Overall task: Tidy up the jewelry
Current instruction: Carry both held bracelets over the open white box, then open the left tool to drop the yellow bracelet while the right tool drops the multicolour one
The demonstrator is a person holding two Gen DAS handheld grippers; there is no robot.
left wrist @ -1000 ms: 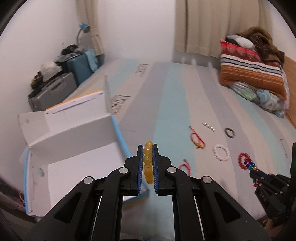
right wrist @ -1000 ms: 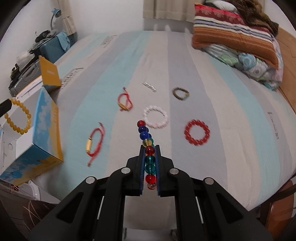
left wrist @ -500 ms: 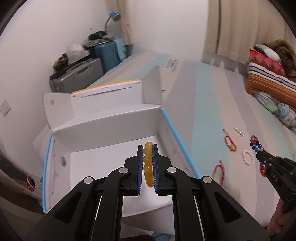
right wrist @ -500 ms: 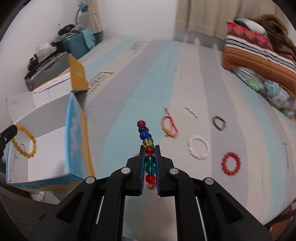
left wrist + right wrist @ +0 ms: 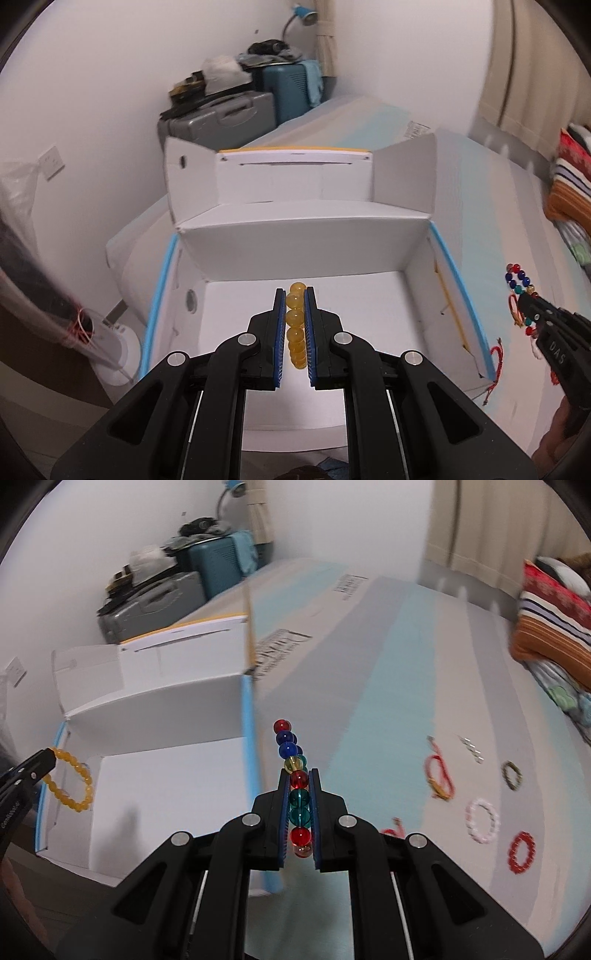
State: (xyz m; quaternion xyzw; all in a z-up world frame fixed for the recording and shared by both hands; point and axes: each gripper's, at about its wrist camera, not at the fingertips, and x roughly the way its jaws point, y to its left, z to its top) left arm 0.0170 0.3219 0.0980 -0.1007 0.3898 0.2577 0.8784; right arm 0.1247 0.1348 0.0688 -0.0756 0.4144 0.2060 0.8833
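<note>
My left gripper [image 5: 294, 295] is shut on a yellow bead bracelet [image 5: 296, 321], held over the inside of an open white box [image 5: 369, 306] with blue edges. The same bracelet [image 5: 70, 781] hangs as a ring from the left gripper [image 5: 50, 755] in the right wrist view. My right gripper [image 5: 300, 775] is shut on a multicoloured bead bracelet [image 5: 293, 768] just right of the box's blue wall [image 5: 251, 738], above the striped bed. In the left wrist view that gripper [image 5: 524, 299] and its beads [image 5: 519, 278] sit beyond the box's right side.
On the bed lie a red cord bracelet [image 5: 439, 775], a white bead ring [image 5: 482, 819], a red bead ring [image 5: 521, 851], a dark bead ring [image 5: 511, 775] and a small silver piece [image 5: 471, 747]. Suitcases [image 5: 221, 118] stand by the wall; folded blankets [image 5: 554, 627] are at the right.
Both grippers have swung left toward the box. The left one now hangs over the box's floor with the yellow bracelet; the right one has reached the box's right wall with its beads.
</note>
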